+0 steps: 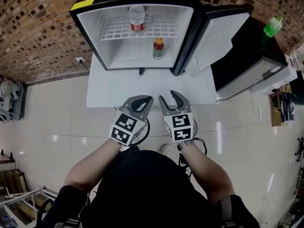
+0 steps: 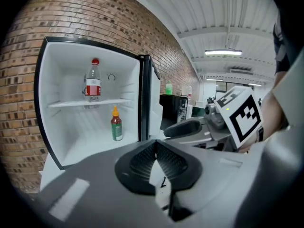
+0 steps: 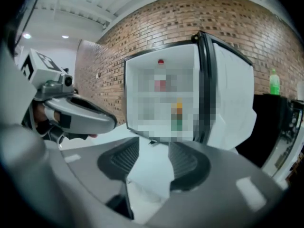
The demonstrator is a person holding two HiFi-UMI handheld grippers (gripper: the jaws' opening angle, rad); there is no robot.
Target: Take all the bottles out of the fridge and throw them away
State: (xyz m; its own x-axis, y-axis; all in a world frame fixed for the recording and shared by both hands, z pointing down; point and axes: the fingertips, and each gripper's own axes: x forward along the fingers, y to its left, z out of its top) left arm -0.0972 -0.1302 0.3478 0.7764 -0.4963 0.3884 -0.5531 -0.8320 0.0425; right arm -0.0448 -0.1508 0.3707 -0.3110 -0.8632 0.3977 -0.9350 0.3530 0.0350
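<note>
Hovering below the open fridge (image 1: 90, 27): left gripper (image 1: 145, 100) jaws closed on nothing, right gripper (image 1: 167, 99) jaws partly apart, empty. Red-labelled bottle (image 1: 137, 19) sits on the shelf (image 1: 114, 30), sauce bottle (image 1: 158, 49) lower right.

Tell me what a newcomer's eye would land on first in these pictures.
The open fridge against the brick wall stands out first. It has a red-labelled clear bottle on its wire shelf and a small orange-capped bottle on its floor below. In front of it hover two empty grippers, the left tongs shut and the right tongs open.
</note>
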